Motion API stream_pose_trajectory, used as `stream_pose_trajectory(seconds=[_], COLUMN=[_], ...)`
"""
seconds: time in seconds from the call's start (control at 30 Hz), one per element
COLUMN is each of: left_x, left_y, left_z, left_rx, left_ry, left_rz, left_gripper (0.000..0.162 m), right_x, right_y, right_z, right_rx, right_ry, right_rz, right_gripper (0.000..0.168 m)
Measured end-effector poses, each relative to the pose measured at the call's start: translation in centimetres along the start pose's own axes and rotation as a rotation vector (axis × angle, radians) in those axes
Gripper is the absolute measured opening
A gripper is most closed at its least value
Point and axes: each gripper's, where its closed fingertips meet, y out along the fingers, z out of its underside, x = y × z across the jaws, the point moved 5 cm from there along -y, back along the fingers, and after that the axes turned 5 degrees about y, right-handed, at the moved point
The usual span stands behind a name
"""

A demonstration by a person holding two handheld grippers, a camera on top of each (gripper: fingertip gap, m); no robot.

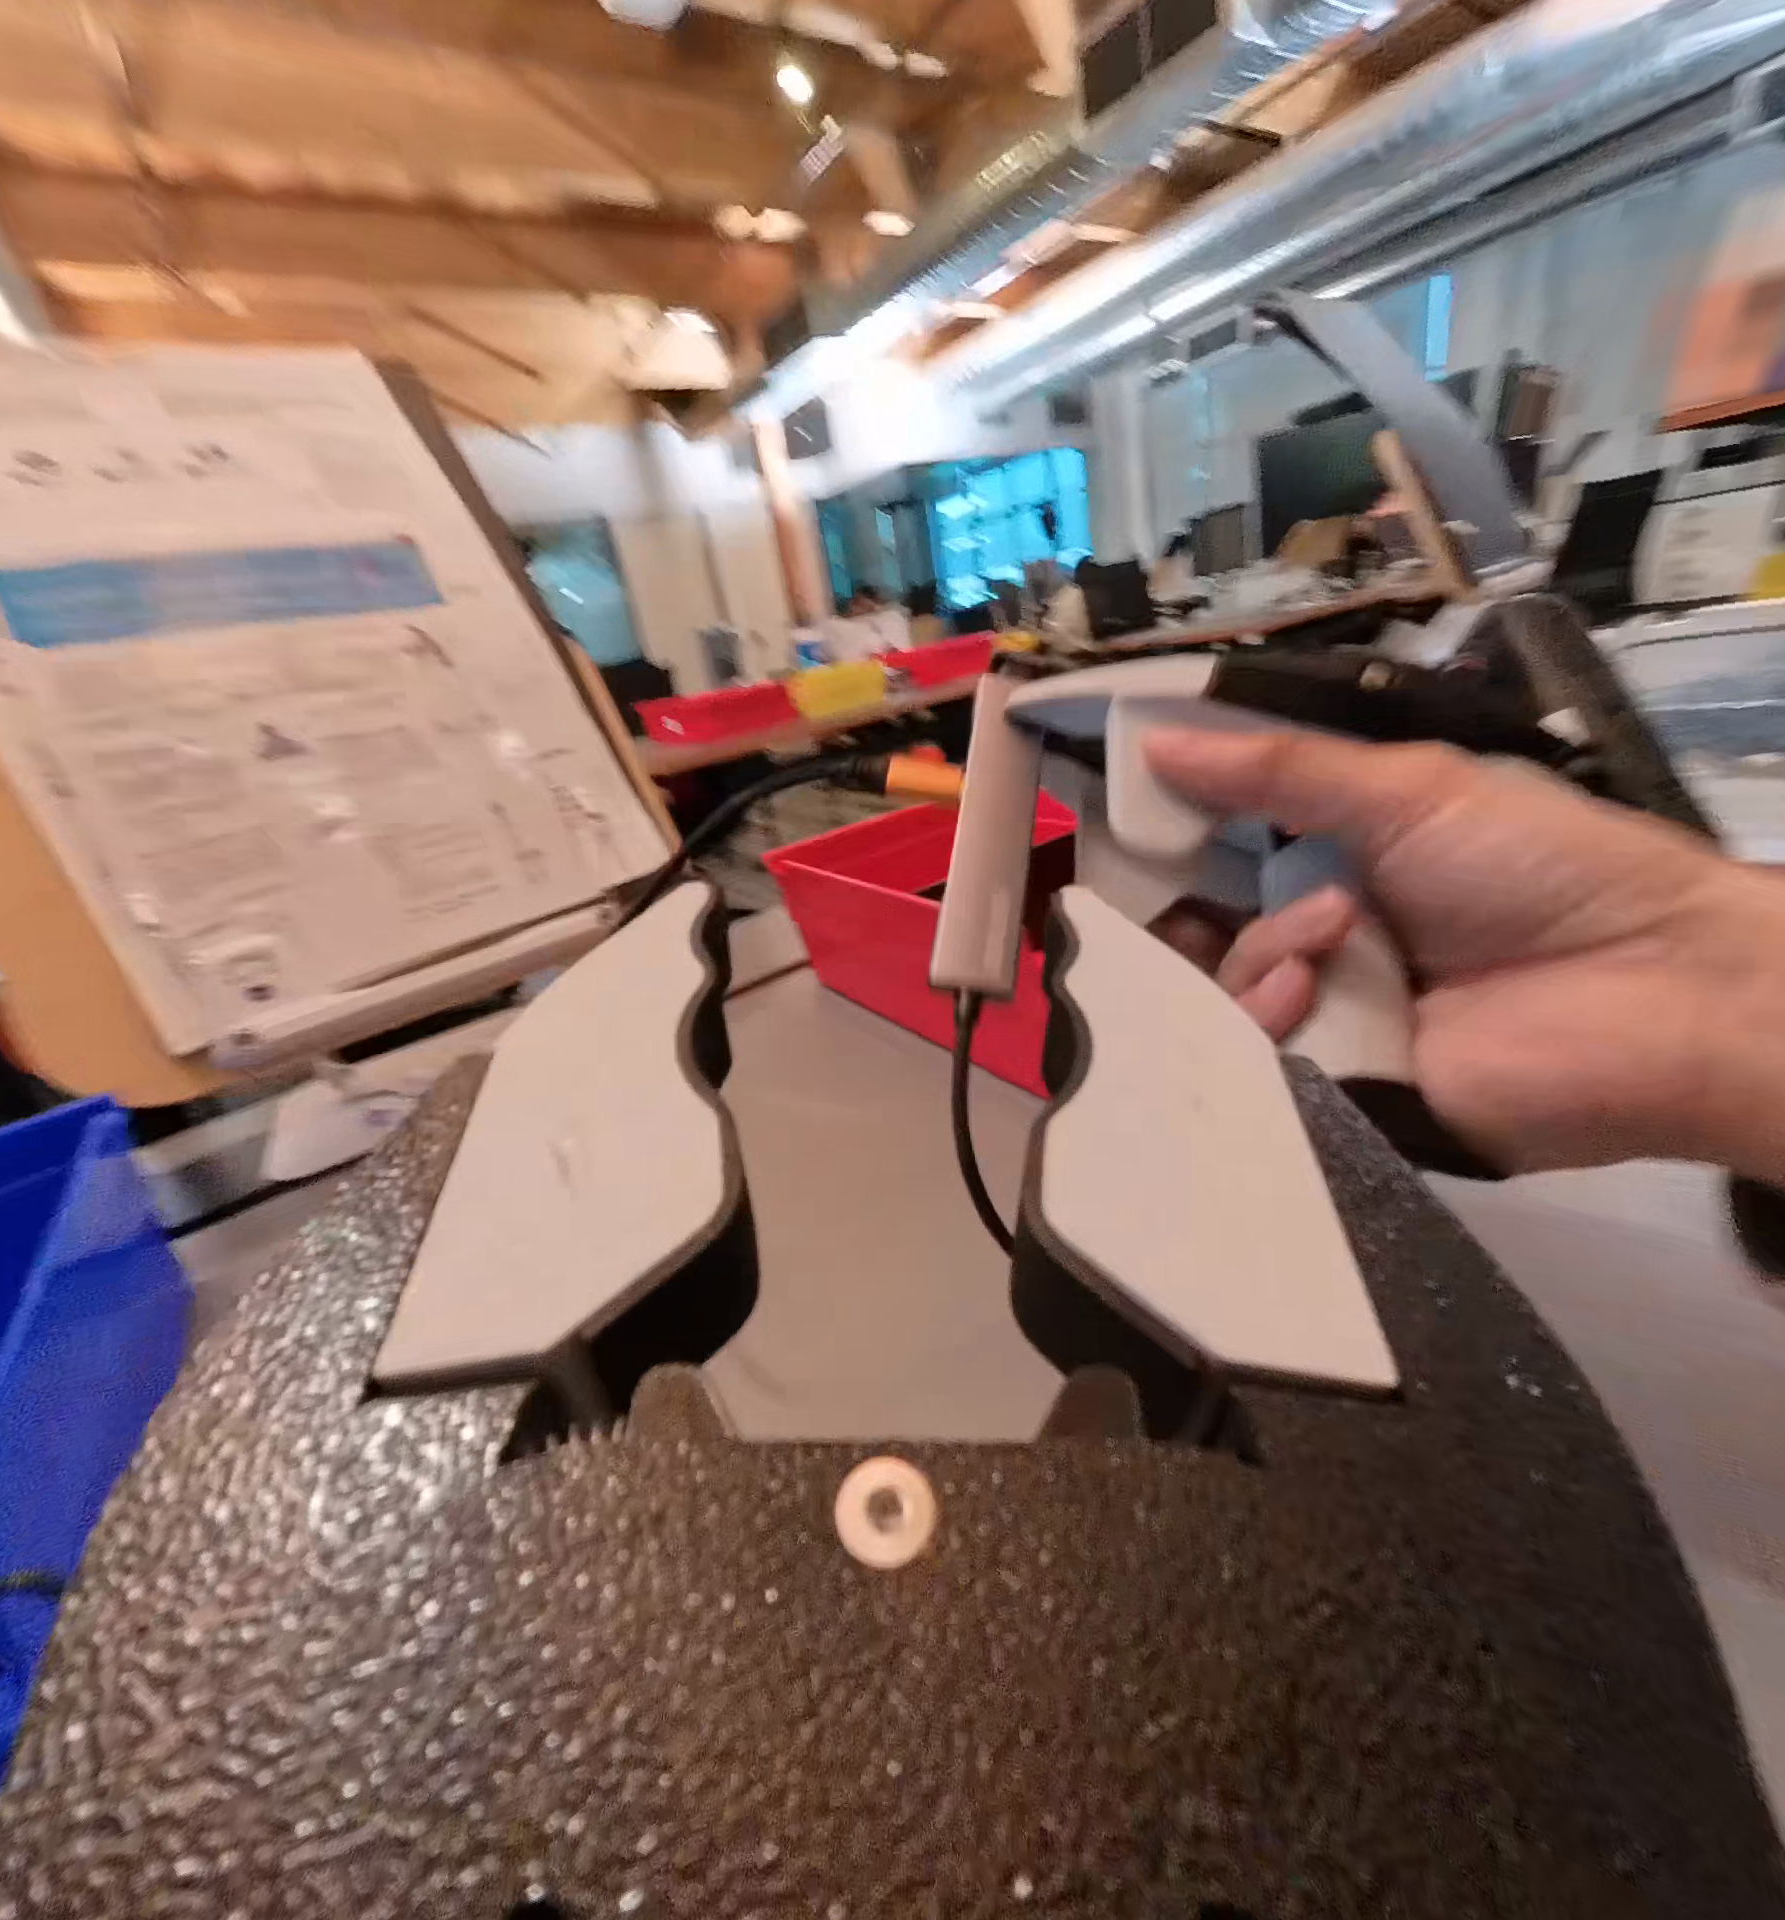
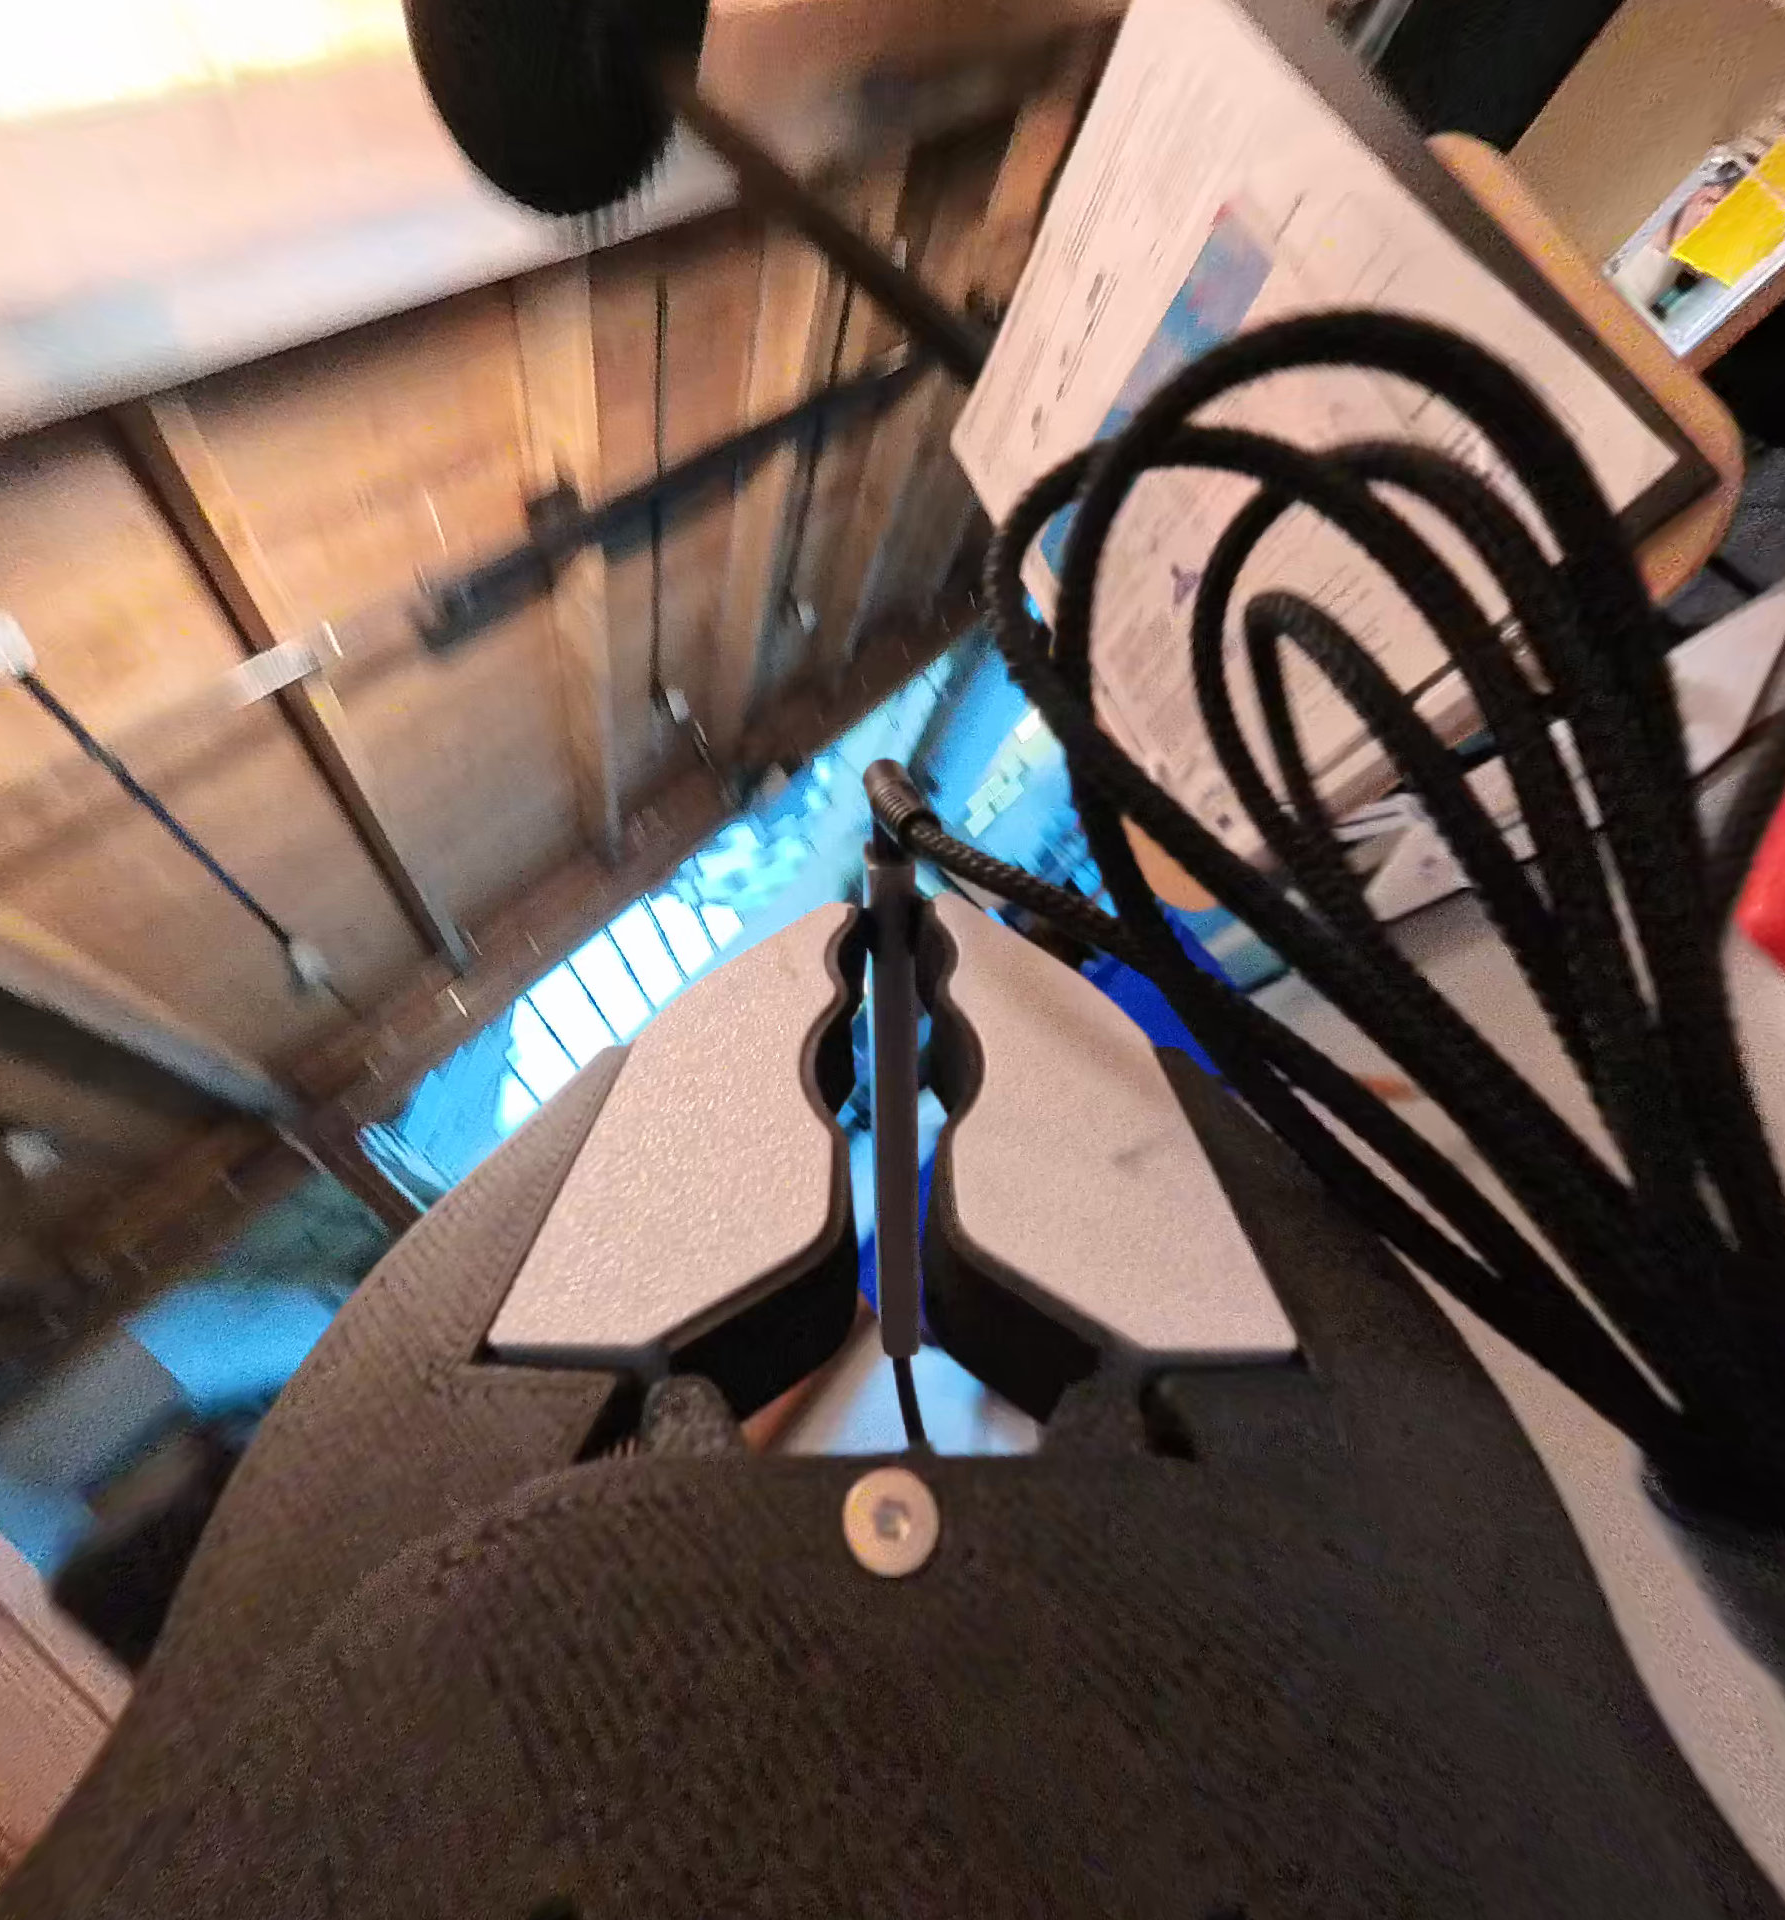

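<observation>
My right gripper (image 2: 893, 925) is shut on a slim grey adapter (image 2: 893, 1143), seen edge-on between its fingers. A braided black cable (image 2: 1387, 831) is plugged into the adapter's far end and hangs in several loops to the right. In the left wrist view, a hand (image 1: 1490, 935) holds the right gripper (image 1: 1033, 727), which dangles the adapter (image 1: 987, 831) above the gap of my left gripper (image 1: 888, 914). The left gripper is open and empty. A thin black cable (image 1: 971, 1122) drops from the adapter's lower end, close by the left gripper's right finger (image 1: 1179, 1143).
A red bin (image 1: 867, 914) stands on the grey table (image 1: 867, 1195) just beyond the left gripper. A stand with printed sheets (image 1: 275, 707) is at the left, and it also shows in the right wrist view (image 2: 1231, 260). A blue bin (image 1: 26, 1299) is at the near left.
</observation>
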Motion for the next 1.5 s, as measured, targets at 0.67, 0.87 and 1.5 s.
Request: stream_pose_trajectory(seconds=[0.67,0.87,1.5], left_x=[-0.5,-0.4,2.8], left_y=[1.9,1.3,-1.9], left_z=[3.9,3.7,4.7], left_rx=[-0.202,-0.195,-0.173], left_ry=[0.239,0.203,-0.179], left_rz=[0.261,0.324,0.792], left_gripper=[0.025,0.024,0.024], right_x=[0.6,0.7,2.2], right_y=[-2.1,-2.5,-5.5], right_z=[5.0,5.7,2.9], right_rx=[-0.038,-0.059,0.677], right_ry=[0.459,0.455,0.094], right_rz=[-0.004,0.023,0.064], right_gripper=[0.009,0.009,0.033])
